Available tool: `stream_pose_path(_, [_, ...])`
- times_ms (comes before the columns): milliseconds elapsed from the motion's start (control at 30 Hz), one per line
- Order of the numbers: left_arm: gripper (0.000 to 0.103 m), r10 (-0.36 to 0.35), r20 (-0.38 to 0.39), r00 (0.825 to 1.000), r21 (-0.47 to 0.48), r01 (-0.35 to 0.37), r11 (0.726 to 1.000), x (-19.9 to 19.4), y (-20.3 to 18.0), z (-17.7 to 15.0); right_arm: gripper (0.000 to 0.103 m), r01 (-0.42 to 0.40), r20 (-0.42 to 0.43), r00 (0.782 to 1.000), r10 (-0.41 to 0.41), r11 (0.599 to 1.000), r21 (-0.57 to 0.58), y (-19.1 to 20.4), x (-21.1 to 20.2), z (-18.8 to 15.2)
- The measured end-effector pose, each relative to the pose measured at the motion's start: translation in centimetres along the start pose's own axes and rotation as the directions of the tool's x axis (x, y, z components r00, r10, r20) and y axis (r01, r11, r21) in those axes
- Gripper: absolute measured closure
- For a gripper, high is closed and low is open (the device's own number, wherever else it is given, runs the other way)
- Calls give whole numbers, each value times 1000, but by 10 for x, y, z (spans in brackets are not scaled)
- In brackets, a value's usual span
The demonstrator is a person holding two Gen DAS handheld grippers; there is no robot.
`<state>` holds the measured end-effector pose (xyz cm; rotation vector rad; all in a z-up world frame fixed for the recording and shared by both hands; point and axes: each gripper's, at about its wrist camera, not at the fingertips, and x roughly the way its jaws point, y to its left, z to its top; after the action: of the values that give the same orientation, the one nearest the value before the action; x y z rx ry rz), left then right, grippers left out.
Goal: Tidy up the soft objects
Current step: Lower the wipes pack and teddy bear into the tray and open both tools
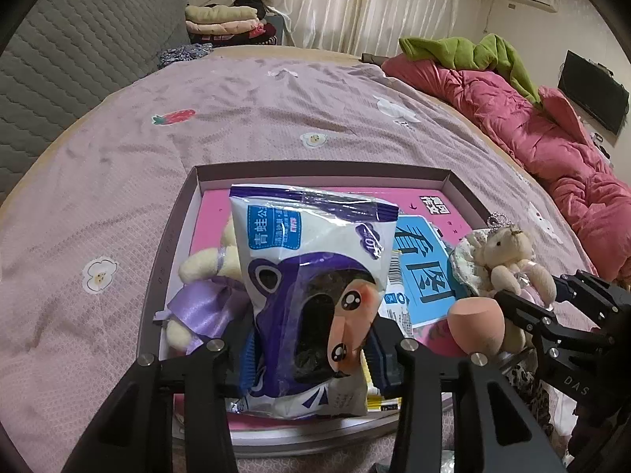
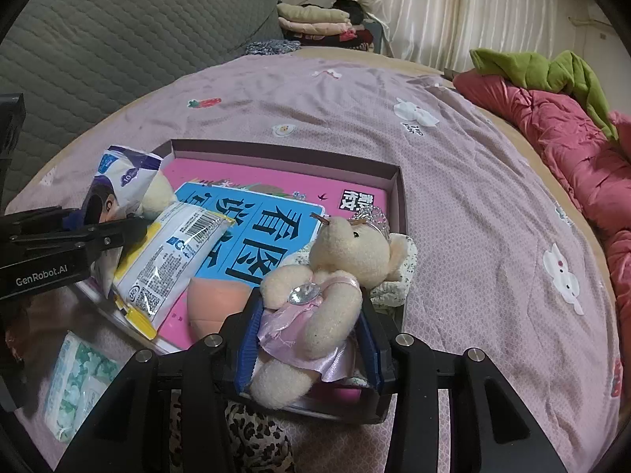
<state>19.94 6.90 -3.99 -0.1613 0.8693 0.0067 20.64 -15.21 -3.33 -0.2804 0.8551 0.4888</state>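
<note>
I see a purple-and-white plastic packet [image 1: 311,295] with a cartoon face standing upright between my left fingers [image 1: 247,362], its top edge crumpled, over the shallow box [image 1: 323,169] with the pink printed floor. Just left of those fingers lies a cream plush in a purple satin dress [image 1: 205,299]. Between my right fingers [image 2: 247,349] a cream bear in a pink satin dress [image 2: 327,287] sits tilted, head away from me. A peach sponge [image 2: 215,303] rests just left of them, beside a yellow-edged white packet [image 2: 169,264].
</note>
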Motion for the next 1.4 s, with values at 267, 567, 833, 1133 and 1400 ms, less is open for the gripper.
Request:
stream_pose_path(267, [57,-3,-7,1000,3,3,1000,1,0,0,56,12,9,1000,-12,1000,-18,1,-2,-1])
stream_pose_path(567, [54,-4,-18,1000,13,4,1000,2,-3,-2,50,10,9,1000,-10,1000,-29,3,-4,0])
stream_pose_path(833, [51,-13,-32,999,14,13,1000,3,-3,-2,44,24,24,999,-23,998,-52,3,-11,0])
stream_pose_path(1133, [49,-19,-37,999,14,19,1000,4,-2,-2,40,35,66,997,-31,998,-53,2,-20,2])
stream_pose_path(1400, [43,-44,-48,998,9,45,999,5,-2,-2,37,32,66,997,-29,998,-45,2,-21,3])
